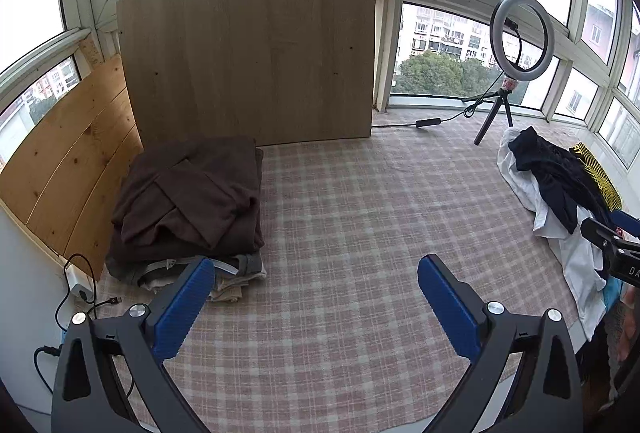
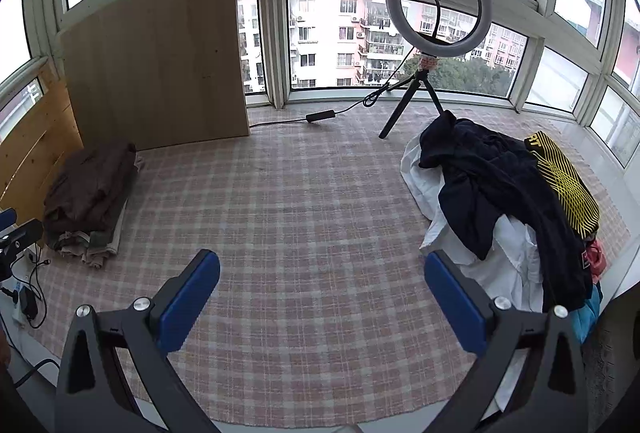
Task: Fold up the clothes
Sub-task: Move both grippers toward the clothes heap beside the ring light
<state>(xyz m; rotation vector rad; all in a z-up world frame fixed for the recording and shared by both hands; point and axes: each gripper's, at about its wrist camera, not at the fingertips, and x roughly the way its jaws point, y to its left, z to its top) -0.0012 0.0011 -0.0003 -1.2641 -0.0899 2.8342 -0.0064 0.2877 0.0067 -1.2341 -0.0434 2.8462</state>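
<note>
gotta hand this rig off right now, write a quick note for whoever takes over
Left gripper: open, empty, over the bare plaid cloth.
Right gripper: open, empty, over the same cloth.
Done: folded stack, brown garment on top, at the left by the wooden board.
Left: unfolded pile at the right, a dark garment over a white one, a yellow-and-black piece behind.
Suggested next: probably pull the dark garment onto the cloth.

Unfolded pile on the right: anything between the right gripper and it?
Nothing visible. The right gripper is open over bare plaid cloth, and the unfolded pile lies just beside its right finger. The ring light tripod stands behind the pile, out of the way.
</note>
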